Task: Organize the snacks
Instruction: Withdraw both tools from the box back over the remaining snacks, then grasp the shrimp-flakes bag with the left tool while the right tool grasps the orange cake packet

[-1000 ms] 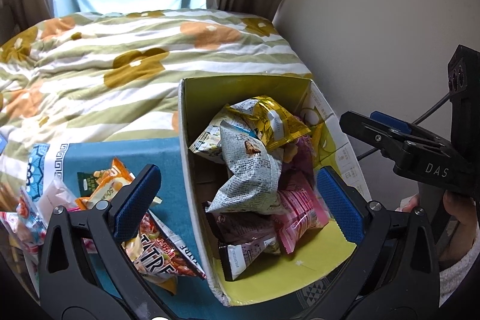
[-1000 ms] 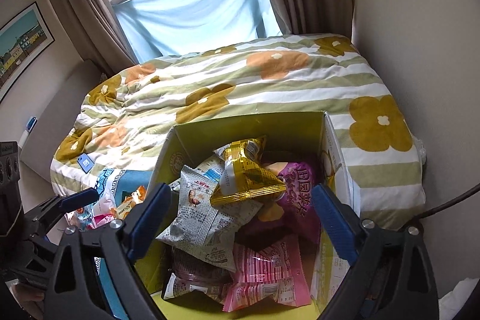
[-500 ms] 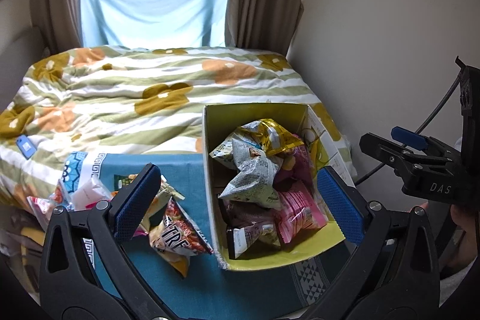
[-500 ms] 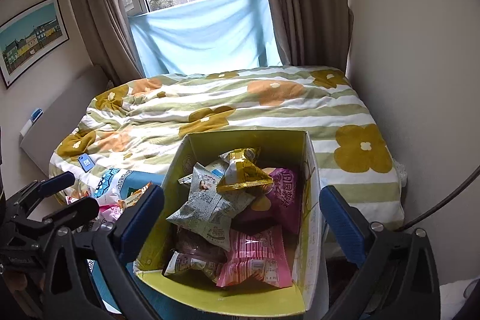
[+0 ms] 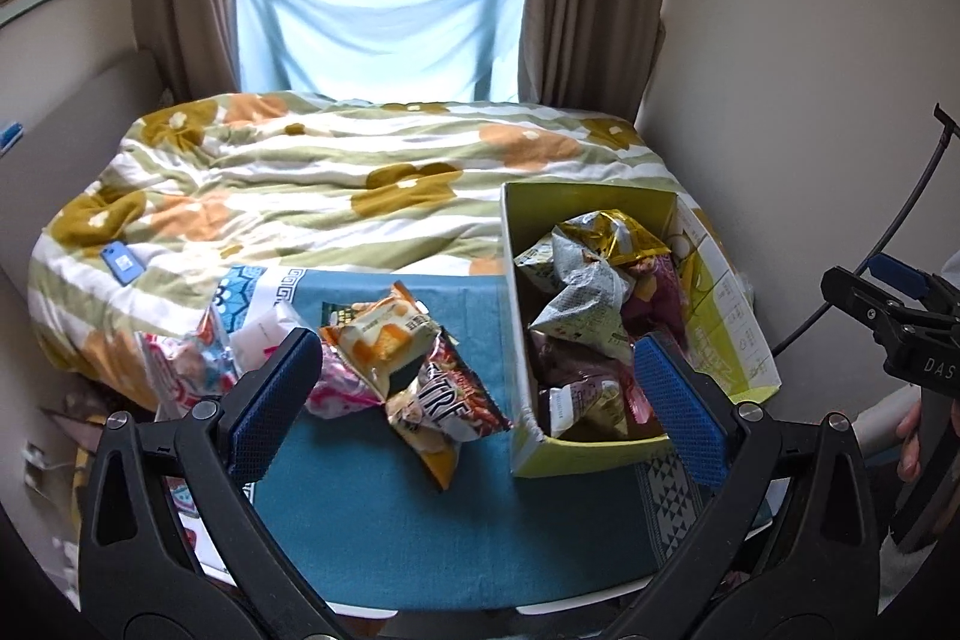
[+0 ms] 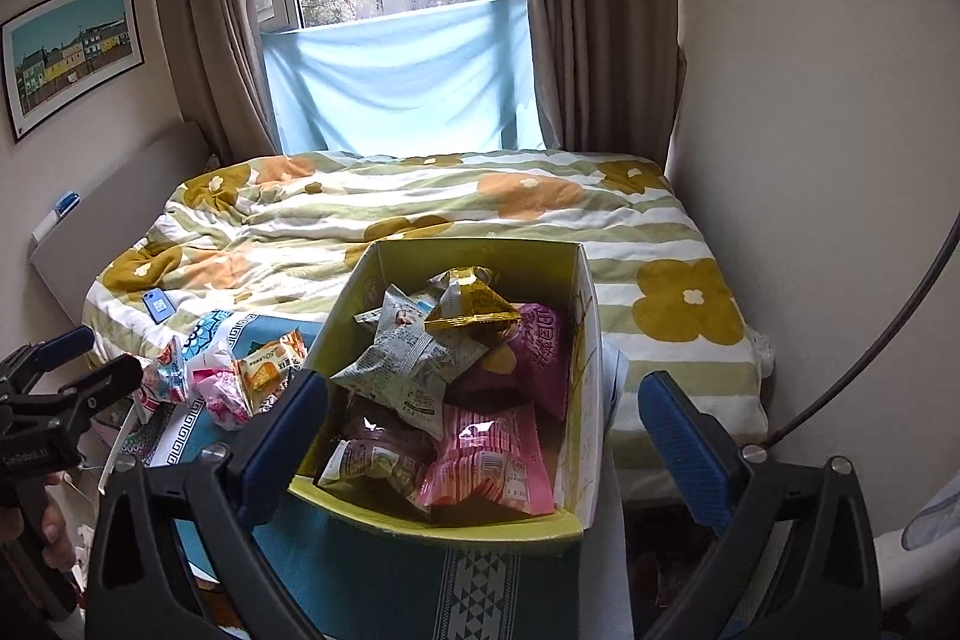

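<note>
The yellow-green cardboard box (image 6: pixel 576 292) stands open on the blue cloth (image 5: pixel 420 514) at the foot of the bed (image 5: pixel 360 196). It holds a gold packet (image 6: pixel 474 307) on top, a grey packet (image 6: pixel 414 364), a purple bag (image 6: pixel 540 346), a pink packet (image 6: pixel 492 460) and a brown packet (image 6: pixel 384 436). Loose snacks (image 5: pixel 414 370) lie on the cloth left of the box. The left gripper (image 5: pixel 474 400) and right gripper (image 6: pixel 486 442) both have fingers spread wide, holding nothing.
</note>
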Demonstrator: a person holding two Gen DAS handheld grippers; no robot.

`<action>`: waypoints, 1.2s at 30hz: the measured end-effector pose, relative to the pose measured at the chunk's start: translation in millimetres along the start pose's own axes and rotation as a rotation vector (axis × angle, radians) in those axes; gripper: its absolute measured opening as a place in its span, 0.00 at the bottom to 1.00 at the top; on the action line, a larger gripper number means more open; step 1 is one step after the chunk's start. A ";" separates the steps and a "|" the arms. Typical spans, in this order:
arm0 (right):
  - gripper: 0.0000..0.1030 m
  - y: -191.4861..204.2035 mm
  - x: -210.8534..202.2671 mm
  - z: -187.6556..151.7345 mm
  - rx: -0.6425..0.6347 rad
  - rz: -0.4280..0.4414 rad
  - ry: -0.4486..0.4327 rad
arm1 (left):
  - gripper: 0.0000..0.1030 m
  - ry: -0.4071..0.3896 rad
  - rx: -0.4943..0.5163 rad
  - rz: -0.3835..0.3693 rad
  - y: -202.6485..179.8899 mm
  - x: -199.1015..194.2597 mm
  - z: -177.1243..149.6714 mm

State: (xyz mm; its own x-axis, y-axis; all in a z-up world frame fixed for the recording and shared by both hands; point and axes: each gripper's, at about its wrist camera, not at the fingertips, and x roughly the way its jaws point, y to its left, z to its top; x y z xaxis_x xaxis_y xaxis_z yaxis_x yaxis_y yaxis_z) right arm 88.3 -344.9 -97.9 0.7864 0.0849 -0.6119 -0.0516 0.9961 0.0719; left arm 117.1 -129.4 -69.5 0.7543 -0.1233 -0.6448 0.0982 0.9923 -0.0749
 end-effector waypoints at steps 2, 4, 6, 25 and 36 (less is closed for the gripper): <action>1.00 6.5 -6.8 -4.2 -0.007 0.001 -0.026 | 1.00 -0.004 -0.007 0.007 12.6 -3.6 -4.7; 1.00 14.7 -9.9 -6.2 0.001 0.015 -0.037 | 1.00 -0.010 -0.016 0.013 27.7 -4.8 -7.8; 1.00 27.1 -6.5 -5.6 0.003 0.032 -0.031 | 1.00 -0.005 -0.020 0.008 45.1 -4.0 -9.8; 1.00 232.5 60.5 -7.1 0.036 0.086 0.050 | 1.00 0.103 0.104 0.014 267.2 28.5 -14.4; 1.00 300.0 134.4 -30.0 0.097 0.045 0.140 | 1.00 0.259 0.411 -0.025 293.4 129.2 -39.2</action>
State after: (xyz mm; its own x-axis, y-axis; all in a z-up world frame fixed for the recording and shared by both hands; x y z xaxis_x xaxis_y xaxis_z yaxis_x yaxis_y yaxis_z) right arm 160.0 -33.9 -182.2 0.6910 0.1387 -0.7094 -0.0202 0.9847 0.1729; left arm 217.9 146.1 -204.6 0.5672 -0.0895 -0.8187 0.4018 0.8978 0.1802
